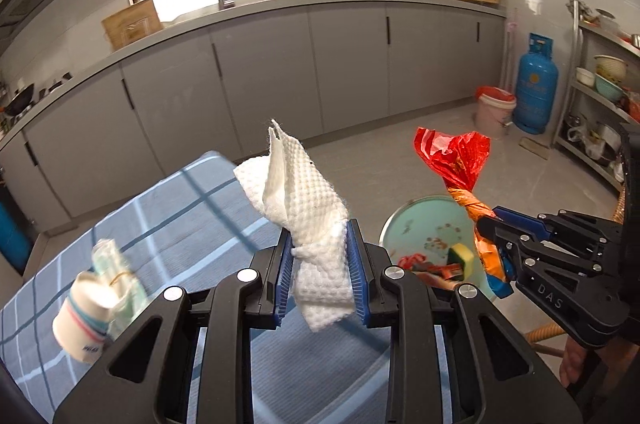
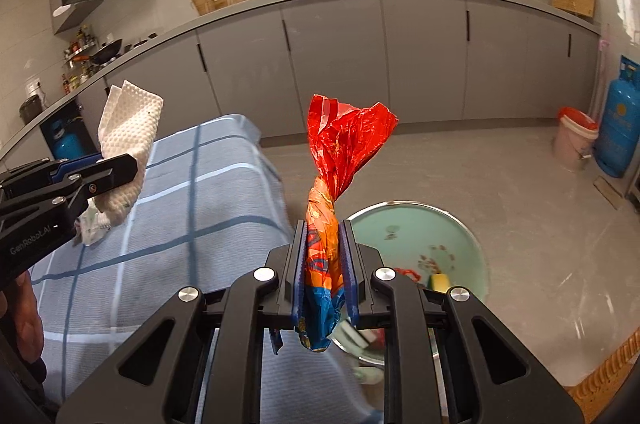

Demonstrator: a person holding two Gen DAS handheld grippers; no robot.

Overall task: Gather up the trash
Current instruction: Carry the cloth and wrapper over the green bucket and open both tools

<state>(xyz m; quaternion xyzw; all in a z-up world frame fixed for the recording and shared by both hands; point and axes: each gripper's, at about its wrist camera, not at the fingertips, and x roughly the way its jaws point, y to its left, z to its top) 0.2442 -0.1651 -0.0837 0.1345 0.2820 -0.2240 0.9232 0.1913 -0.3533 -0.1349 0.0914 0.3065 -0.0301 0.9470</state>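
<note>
My left gripper is shut on a white crumpled paper towel, held above the blue checked tablecloth. My right gripper is shut on a red-orange snack wrapper, held beside the table above a pale green basin. The basin holds a yellow sponge and red scraps. A small paper cup and a crumpled green-white wrapper lie on the table at the left. The towel and the left gripper show in the right wrist view.
Grey kitchen cabinets and a counter with a sink run along the back. A pink bin with a red liner and a blue gas cylinder stand at the far right. A metal shelf is at the right edge.
</note>
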